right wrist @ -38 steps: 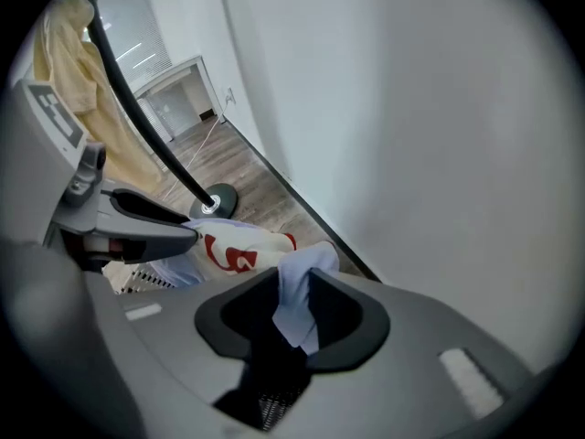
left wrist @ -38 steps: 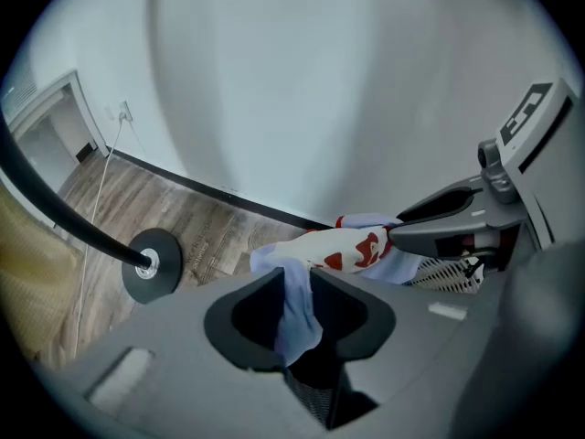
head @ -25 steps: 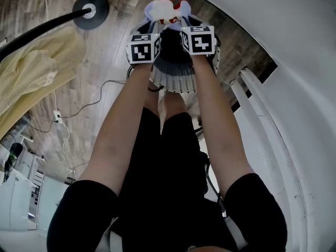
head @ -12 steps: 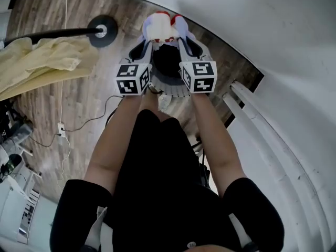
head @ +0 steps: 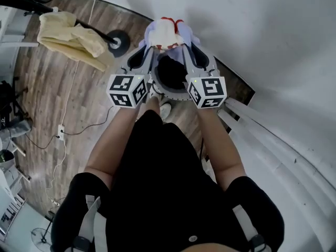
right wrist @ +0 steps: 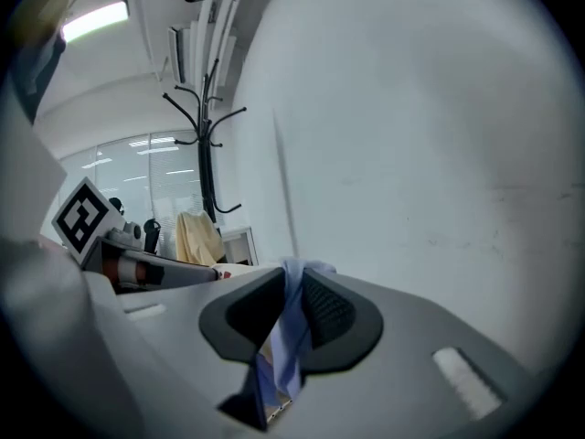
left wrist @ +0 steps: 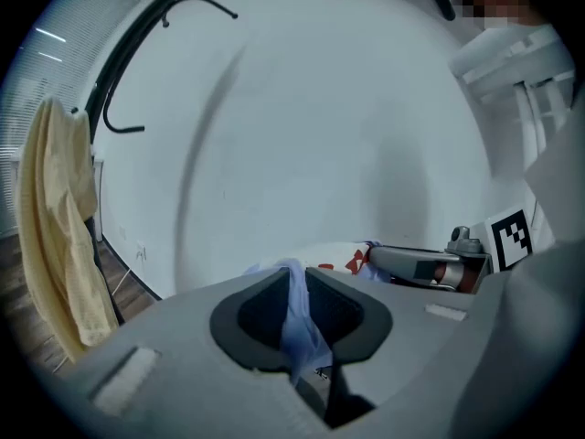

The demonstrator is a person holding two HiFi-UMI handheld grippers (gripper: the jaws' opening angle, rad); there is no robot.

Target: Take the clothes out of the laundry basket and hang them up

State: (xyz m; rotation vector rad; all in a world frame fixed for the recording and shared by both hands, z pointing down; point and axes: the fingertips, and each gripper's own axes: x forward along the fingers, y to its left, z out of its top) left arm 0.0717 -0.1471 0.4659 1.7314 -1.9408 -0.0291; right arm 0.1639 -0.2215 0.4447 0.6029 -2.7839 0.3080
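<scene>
The left gripper (head: 150, 50) and right gripper (head: 185, 49) are raised farther above the floor (head: 79, 106), the pale garment (head: 167, 31) carried up with them.

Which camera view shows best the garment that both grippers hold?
The head view: the bunched garment shows there, pale blue and white with red marks, held between the left gripper and the right gripper. Each gripper view shows only a pale blue strip of it pinched in its own jaws.

The person wears a black short-sleeved top (head: 157, 193) with grey straps (head: 92, 214) over both shoulders, while behind the fingers of the left gripper (left wrist: 294, 277) and right gripper (right wrist: 292, 282) sit black ribbed pads (left wrist: 333, 309), smooth grey moulded shells and a white cube (head: 127, 91) bearing black square markers.
</scene>
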